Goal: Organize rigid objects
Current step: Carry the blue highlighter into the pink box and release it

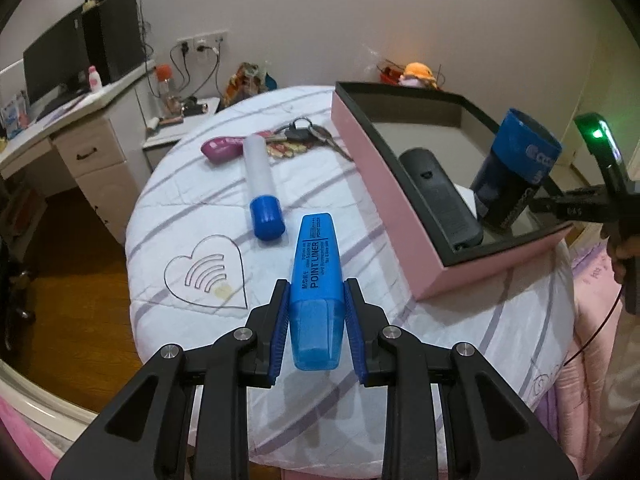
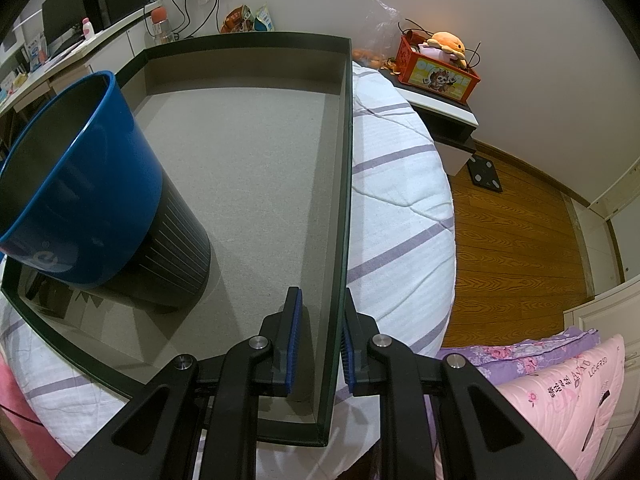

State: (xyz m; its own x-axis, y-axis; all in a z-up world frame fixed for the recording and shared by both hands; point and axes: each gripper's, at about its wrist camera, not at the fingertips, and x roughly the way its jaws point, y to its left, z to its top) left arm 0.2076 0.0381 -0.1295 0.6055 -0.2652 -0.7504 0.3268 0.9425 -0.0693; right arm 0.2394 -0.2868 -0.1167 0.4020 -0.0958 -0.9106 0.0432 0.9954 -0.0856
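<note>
In the left wrist view my left gripper (image 1: 317, 284) is shut on a blue highlighter (image 1: 316, 256), which sticks out forward over the white striped bed cover (image 1: 192, 200). To the right stands a pink box (image 1: 384, 184) with a dark rim. Inside it lie a black remote (image 1: 440, 196) and a tilted blue cup (image 1: 516, 168). In the right wrist view my right gripper (image 2: 321, 294) is shut on the box's right wall (image 2: 342, 184), one finger inside and one outside. The blue cup (image 2: 80, 184) leans at the left on the box's grey floor (image 2: 248, 160).
On the bed beyond the highlighter lie a white tube with a blue cap (image 1: 260, 184), a bunch of keys (image 1: 308, 134) and a magenta object (image 1: 222, 148). A desk with a monitor (image 1: 52, 68) stands left. A red crate (image 2: 438, 70) sits on a nightstand, pillows (image 2: 560, 392) at the right.
</note>
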